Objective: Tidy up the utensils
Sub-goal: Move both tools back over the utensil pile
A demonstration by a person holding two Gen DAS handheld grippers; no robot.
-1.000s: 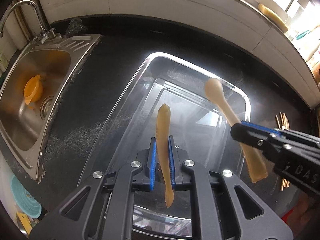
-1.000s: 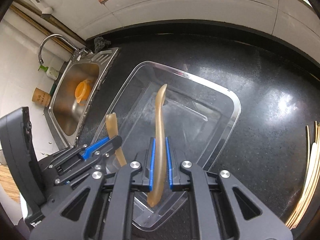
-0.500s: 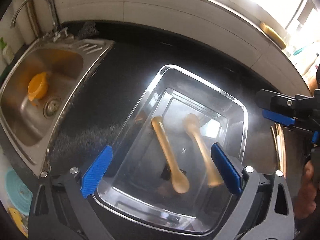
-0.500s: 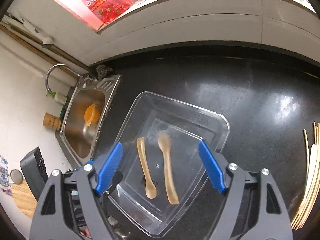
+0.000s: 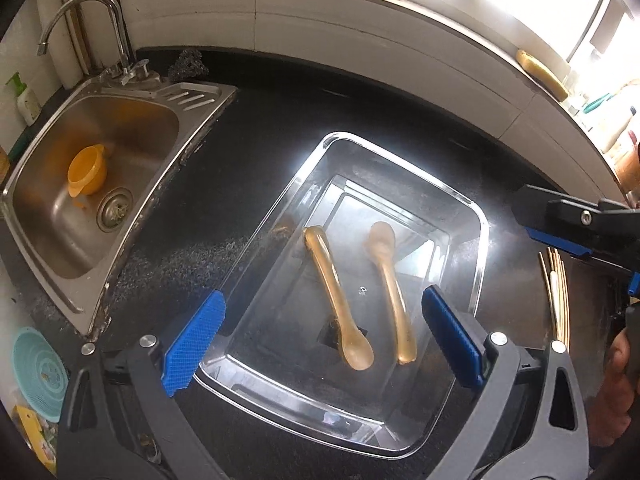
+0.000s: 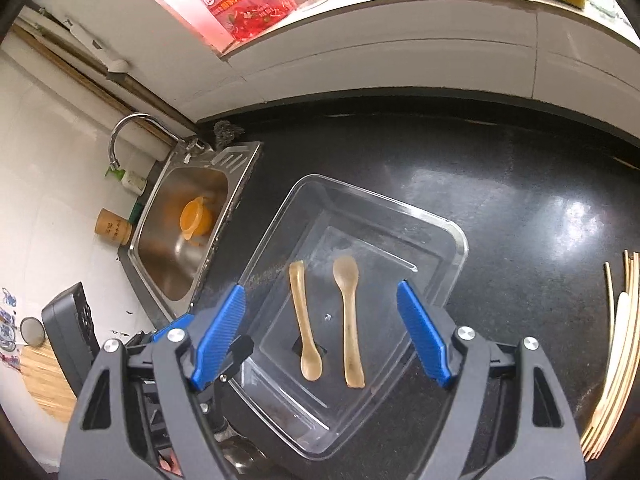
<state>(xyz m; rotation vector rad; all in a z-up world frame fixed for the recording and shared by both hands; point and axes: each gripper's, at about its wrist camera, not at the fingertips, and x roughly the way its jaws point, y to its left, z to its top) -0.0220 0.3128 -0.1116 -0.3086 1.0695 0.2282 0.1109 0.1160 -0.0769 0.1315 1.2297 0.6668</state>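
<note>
Stretching across both views, the black counter (image 6: 500,200) carries a steel sink (image 5: 100,184) and a clear plastic box (image 6: 456,240). Above the box hang the left gripper (image 5: 320,340) and right gripper (image 6: 320,328), both spread wide and empty. Two amber spoons (image 5: 336,296) (image 6: 348,316) lie side by side, apart, on the box floor, while chopsticks (image 6: 616,360) rest on the counter.

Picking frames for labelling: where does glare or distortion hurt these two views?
Left wrist view: the window blows out the top right, and glare whitens the clear tray's far rim. Right wrist view: only a soft sheen on the black counter; both spoons read sharply. Fisheye bends both.
</note>
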